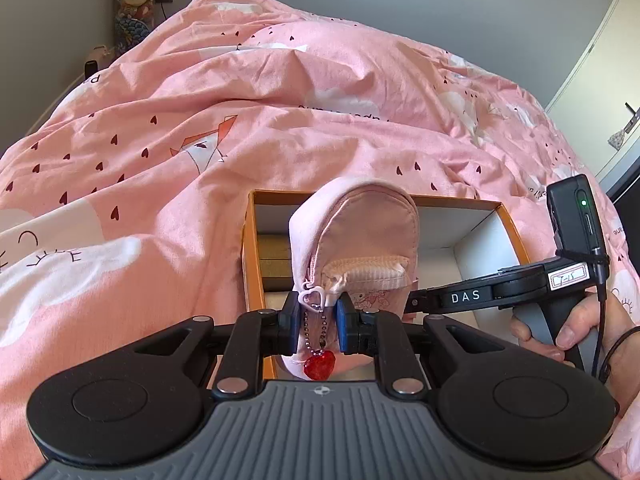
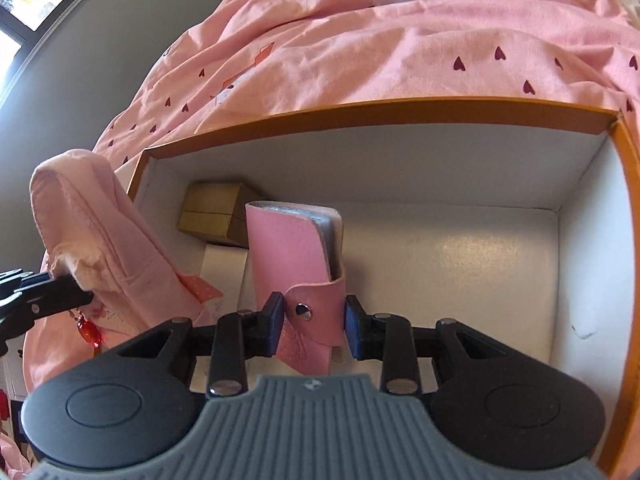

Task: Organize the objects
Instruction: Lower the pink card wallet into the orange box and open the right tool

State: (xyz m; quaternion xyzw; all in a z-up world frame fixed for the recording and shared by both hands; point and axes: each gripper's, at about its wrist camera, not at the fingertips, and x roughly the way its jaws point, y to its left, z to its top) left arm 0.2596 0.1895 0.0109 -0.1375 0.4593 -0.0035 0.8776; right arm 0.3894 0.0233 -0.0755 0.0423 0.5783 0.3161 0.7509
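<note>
Pink pouch (image 1: 352, 236) over orange box (image 1: 251, 248)

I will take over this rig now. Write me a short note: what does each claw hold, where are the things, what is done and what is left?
Left claw: shut on the small pink fabric backpack pouch, held over the orange cardboard box.
Right claw: shut on the pink snap-button card wallet, held inside the box.
Done: a gold box and a white box lie inside.
Left: set down wallet and pouch, release.
</note>
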